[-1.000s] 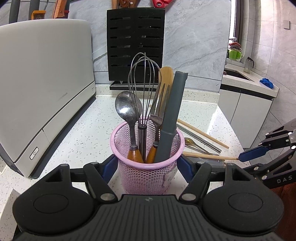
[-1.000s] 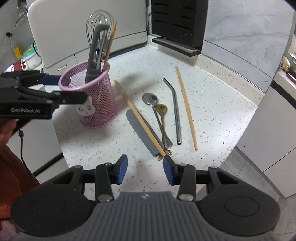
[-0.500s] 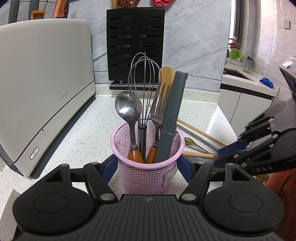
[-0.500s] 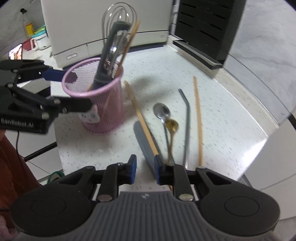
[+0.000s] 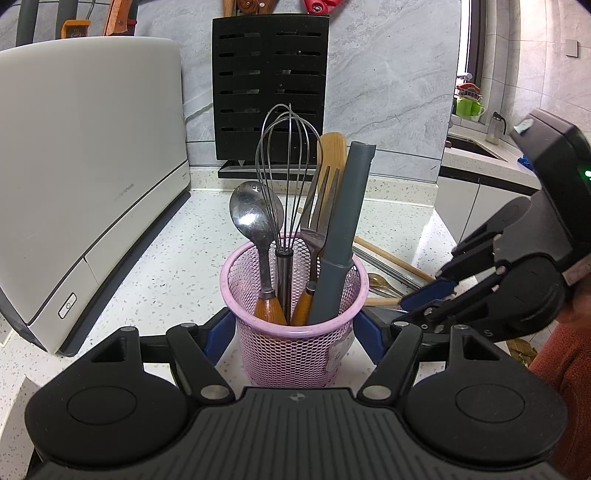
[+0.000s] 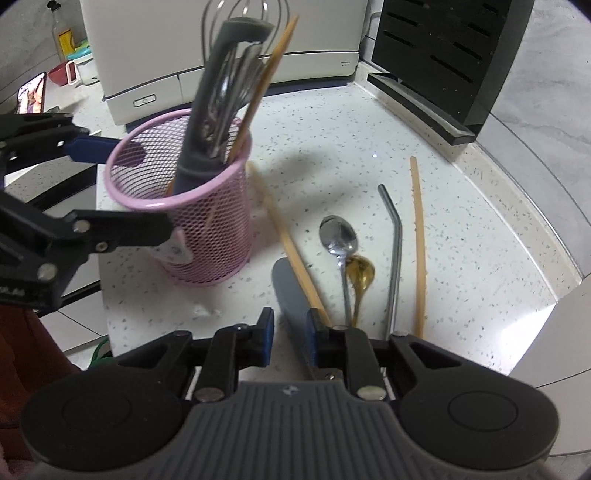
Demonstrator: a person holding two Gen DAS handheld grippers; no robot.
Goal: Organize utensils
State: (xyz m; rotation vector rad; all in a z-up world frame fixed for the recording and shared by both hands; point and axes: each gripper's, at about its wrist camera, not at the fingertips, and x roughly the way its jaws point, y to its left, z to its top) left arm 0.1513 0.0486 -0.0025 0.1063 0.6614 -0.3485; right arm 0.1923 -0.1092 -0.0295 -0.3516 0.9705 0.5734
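In the right wrist view, the near ends of the gray knife [image 6: 291, 295], wooden chopstick [image 6: 295, 251] and metal straw [image 6: 395, 258] are hidden behind the right gripper [image 6: 290, 338]. The whisk [image 6: 240, 22] top is cut off by the frame edge and blurred. In the left wrist view, the pink mesh holder [image 5: 295, 343] base is hidden behind the left gripper [image 5: 293, 332].

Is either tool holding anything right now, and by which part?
Left tool clamps the pink mesh holder by its lower sides. Right tool straddles the grey utensil, not closed.

Whisk [image 5: 288, 177] in mesh cup [image 5: 295, 347]; spoons [image 6: 340, 236] and straw [image 6: 395, 251] on counter [image 6: 480, 236] right of it.
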